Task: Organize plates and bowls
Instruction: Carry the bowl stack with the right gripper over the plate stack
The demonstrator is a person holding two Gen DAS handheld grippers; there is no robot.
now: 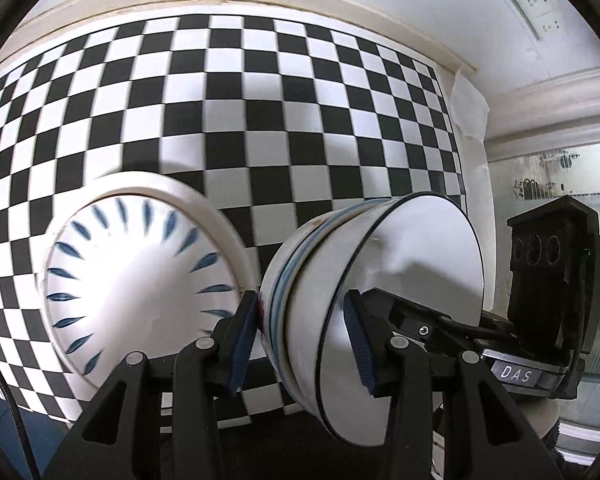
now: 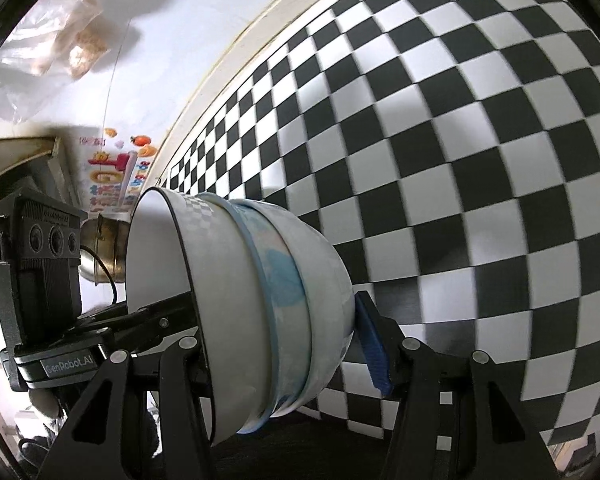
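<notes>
A stack of nested bowls (image 1: 364, 300) is held tipped on its side above the checkered worktop (image 1: 260, 112), gripped from opposite sides by both tools. In the left wrist view, the left tool (image 1: 300, 340) is partly closed on the stack: one blue pad (image 1: 242, 344) is pressed against the outer bowl's wall, and the other pad lies inside the innermost, black-rimmed bowl. The right tool (image 1: 552, 280) is seen beyond the stack, its fingers reaching into the same bowl mouth. In the right wrist view, the right tool (image 2: 284, 344) is set about half open around the stack (image 2: 260, 300); its right pad (image 2: 374, 348) bears on the outermost bowl's base side, while the opposite finger is hidden inside the bowl. A separate bowl with blue leaf marks (image 1: 140, 280) lies overturned on the worktop, just left of the left tool and apart from the stack.
</notes>
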